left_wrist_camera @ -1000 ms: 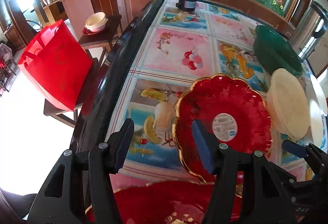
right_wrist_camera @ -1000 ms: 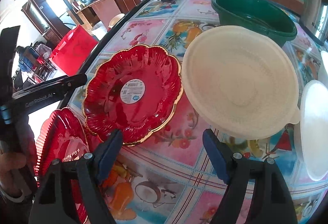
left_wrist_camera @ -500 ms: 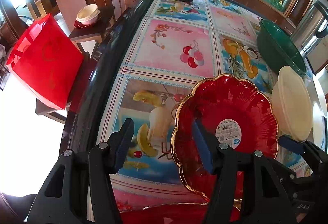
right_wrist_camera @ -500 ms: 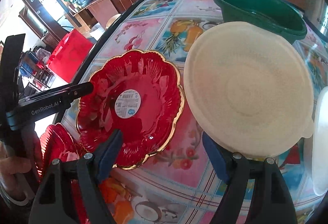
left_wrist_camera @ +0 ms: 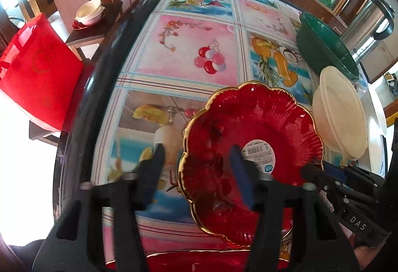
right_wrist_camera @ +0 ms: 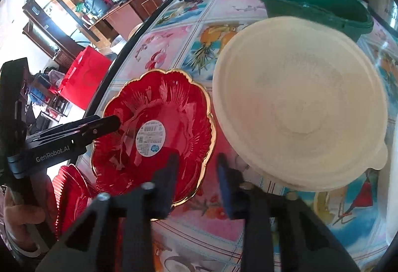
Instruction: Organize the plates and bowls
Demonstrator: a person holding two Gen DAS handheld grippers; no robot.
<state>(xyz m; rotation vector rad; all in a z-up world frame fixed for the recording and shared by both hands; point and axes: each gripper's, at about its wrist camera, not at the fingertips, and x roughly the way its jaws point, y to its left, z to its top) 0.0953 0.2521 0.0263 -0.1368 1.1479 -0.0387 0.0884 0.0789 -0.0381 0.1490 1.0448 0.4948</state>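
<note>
My left gripper [left_wrist_camera: 196, 172] points steeply down, its jaws closing, one finger [left_wrist_camera: 151, 172] outside the rim of the red plate [left_wrist_camera: 251, 127] and the other over its bowl. My right gripper [right_wrist_camera: 196, 180] tilts down too, jaws closing astride that plate's opposite rim. My left hand [right_wrist_camera: 20, 219] grips its handle.

**Jaws closing on the red plate**

Narrowed from wide: left gripper [left_wrist_camera: 196, 167] now astride the near-left rim of the red scalloped plate [right_wrist_camera: 159, 132], right gripper [right_wrist_camera: 197, 177] astride its near-right rim. Both closing, motion-blurred; pad contact unclear.
</note>
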